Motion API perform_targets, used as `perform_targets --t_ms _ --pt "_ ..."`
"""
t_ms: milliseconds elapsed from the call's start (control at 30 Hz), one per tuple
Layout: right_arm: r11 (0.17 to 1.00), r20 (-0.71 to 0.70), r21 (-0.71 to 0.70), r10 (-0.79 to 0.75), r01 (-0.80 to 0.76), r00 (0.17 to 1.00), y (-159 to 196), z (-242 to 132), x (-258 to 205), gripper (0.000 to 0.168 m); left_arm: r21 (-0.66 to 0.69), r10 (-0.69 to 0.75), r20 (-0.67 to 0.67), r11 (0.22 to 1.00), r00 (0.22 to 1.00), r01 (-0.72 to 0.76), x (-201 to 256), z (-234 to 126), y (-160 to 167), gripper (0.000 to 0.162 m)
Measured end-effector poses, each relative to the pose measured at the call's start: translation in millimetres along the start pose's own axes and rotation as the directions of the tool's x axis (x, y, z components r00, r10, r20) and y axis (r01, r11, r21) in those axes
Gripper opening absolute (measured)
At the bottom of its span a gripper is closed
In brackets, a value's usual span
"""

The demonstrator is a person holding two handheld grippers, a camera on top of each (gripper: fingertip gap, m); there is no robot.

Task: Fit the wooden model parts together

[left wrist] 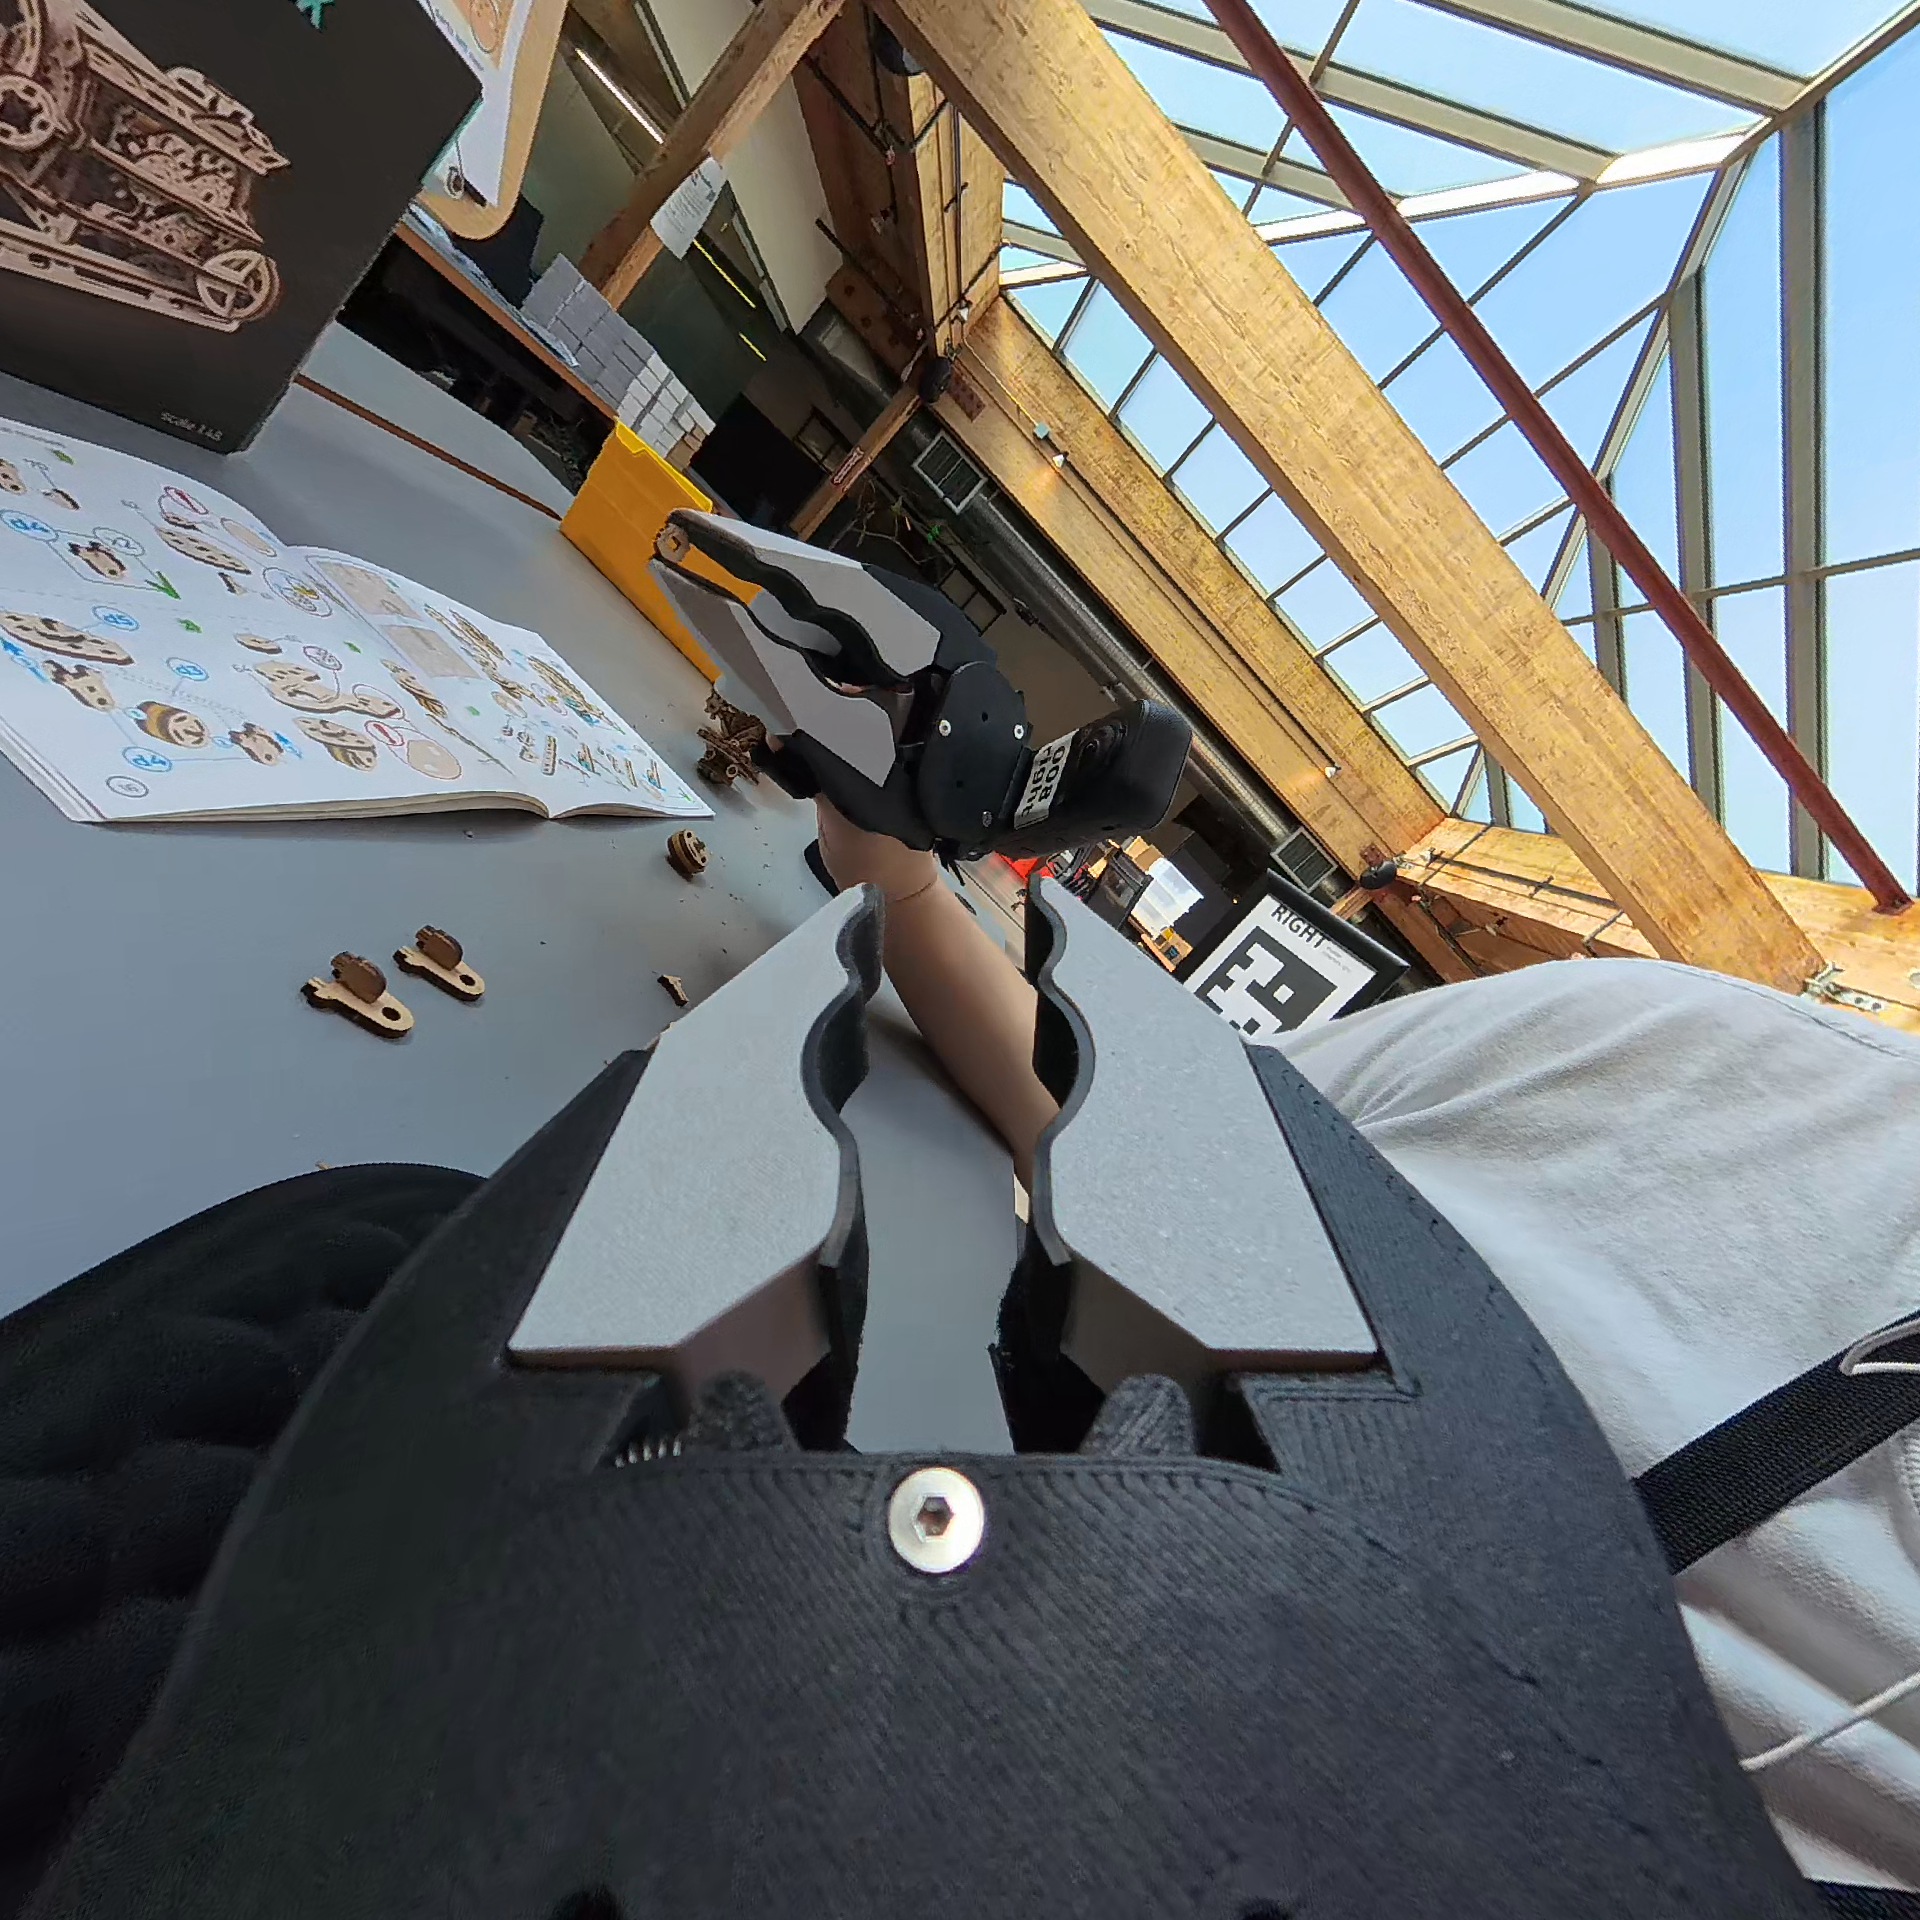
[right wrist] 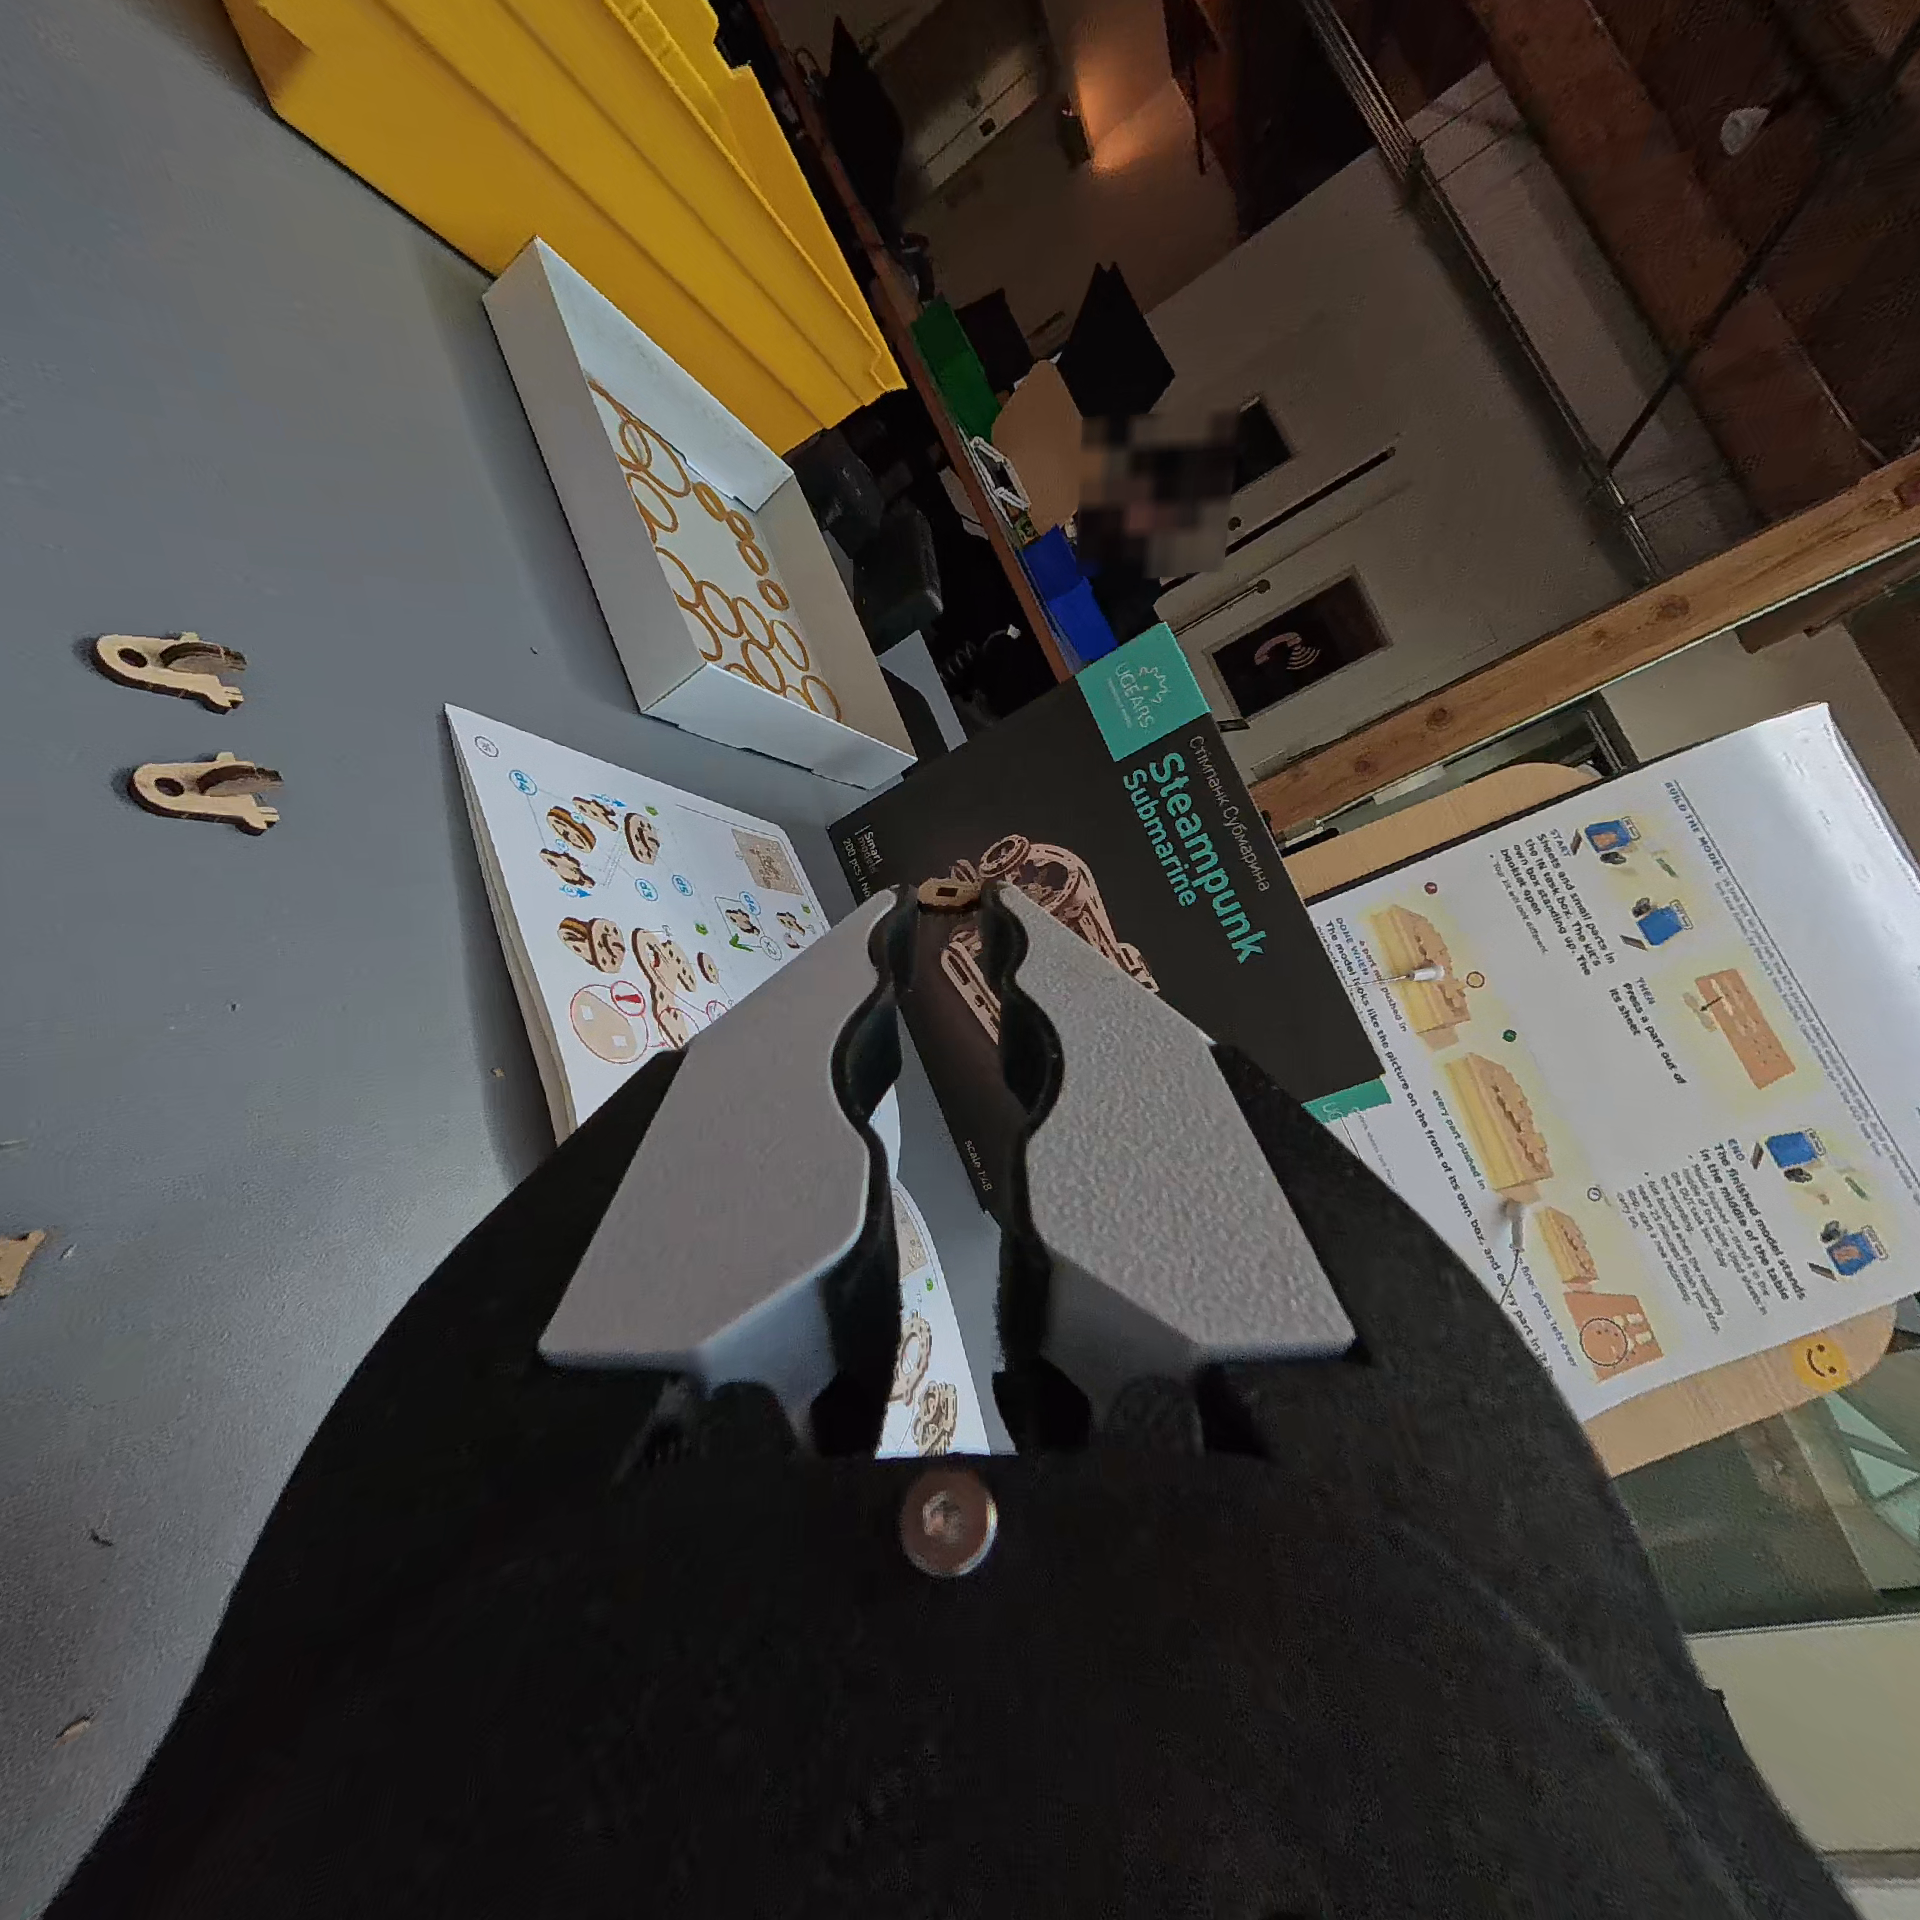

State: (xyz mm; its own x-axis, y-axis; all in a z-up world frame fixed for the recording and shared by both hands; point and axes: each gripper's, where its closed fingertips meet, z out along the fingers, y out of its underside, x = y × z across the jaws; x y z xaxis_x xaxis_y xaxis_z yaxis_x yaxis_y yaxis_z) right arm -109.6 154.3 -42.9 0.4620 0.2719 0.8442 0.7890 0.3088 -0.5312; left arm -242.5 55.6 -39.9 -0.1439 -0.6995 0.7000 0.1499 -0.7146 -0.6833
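My right gripper (right wrist: 948, 902) is shut on a small flat wooden part (right wrist: 943, 895) pinched at its fingertips, held in the air above the grey table (right wrist: 260, 436). It also shows in the left wrist view (left wrist: 670, 549), raised, with the wooden part (left wrist: 673, 540) at its tip. My left gripper (left wrist: 954, 906) is open and empty, tilted up off the table. Two flat wooden lugs (left wrist: 358, 992) (left wrist: 442, 961) lie on the table; they also show in the right wrist view (right wrist: 171, 665) (right wrist: 208, 792). A small wooden wheel (left wrist: 686, 852) and a partly built wooden assembly (left wrist: 732, 738) lie near the booklet.
An open instruction booklet (left wrist: 260, 665) lies on the table, also in the right wrist view (right wrist: 623, 894). The dark kit box (right wrist: 1091, 914) stands behind it. A white tray with punched sheets (right wrist: 707, 540), a yellow bin (right wrist: 540, 156) and a poster board (right wrist: 1621, 1049) are farther back. A person's arm (left wrist: 966, 997) is close by. There is about 15 cm between the tips of the two grippers.
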Motion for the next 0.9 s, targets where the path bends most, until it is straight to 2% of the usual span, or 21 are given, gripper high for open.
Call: perform_targets --t_ms 900 --pt "1.000 -0.003 -0.010 -0.028 0.028 1.000 -1.4 -2.8 0.8 0.011 -0.007 -0.002 0.004 1.000 1.000 0.002 -0.7 0.9 1.3 0.025"
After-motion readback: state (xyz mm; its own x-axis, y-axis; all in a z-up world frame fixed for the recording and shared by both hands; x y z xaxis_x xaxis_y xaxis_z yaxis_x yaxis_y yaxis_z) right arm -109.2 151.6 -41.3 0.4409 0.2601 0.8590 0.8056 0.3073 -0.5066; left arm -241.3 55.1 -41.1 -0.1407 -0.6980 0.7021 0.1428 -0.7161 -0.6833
